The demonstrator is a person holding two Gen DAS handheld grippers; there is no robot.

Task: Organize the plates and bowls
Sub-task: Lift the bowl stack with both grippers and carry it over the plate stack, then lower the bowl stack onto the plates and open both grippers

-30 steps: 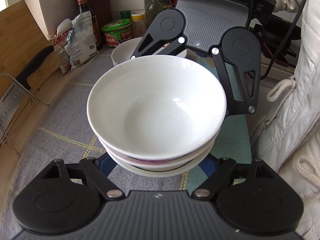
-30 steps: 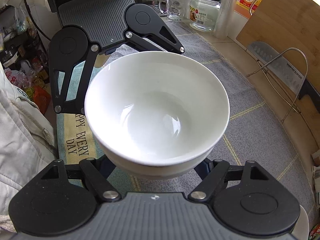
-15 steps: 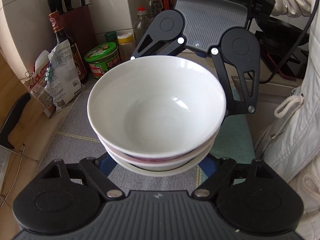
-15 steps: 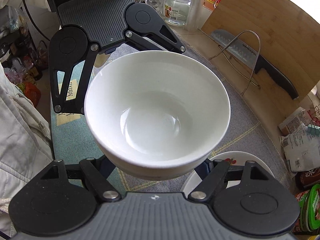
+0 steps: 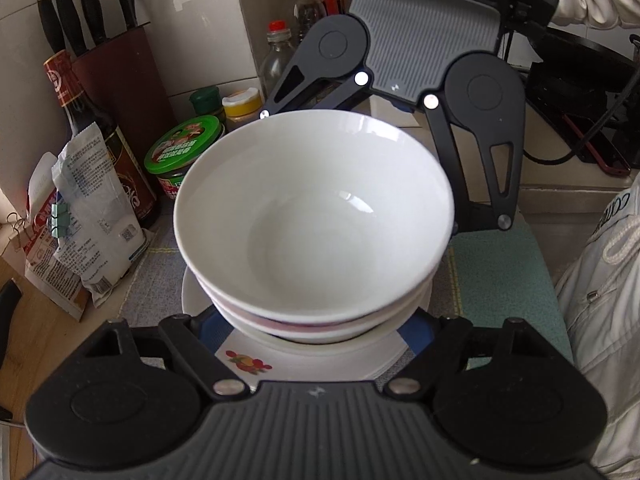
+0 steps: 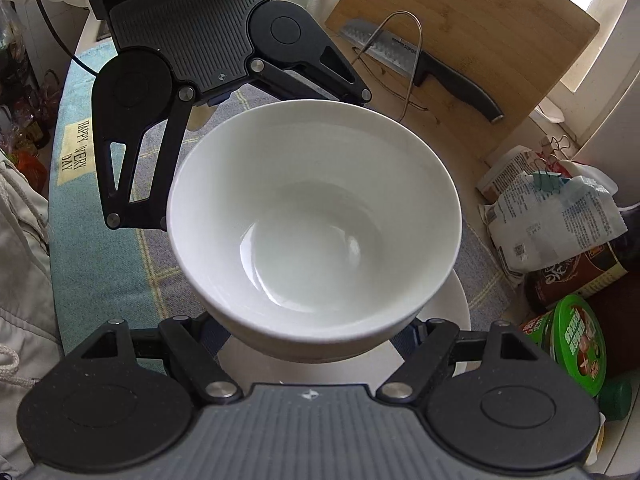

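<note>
A stack of white bowls, one with a red band, fills the middle of both wrist views; it also shows in the right wrist view. My left gripper and my right gripper grip the stack from opposite sides, fingers under the lower bowls and mostly hidden. The stack hangs just over a white plate with a fruit print on the cloth-covered counter; the plate's rim also shows in the right wrist view. Whether the stack touches the plate is hidden.
Close to the plate stand a green-lidded jar, a dark sauce bottle, food packets, a knife block and more bottles. A cutting board, knife and wire rack lean by the wall. My white jacket borders the counter edge.
Both grippers carried the bowl stack along the counter toward the corner with jars and bottles. The fruit-print plate has come under the stack.
</note>
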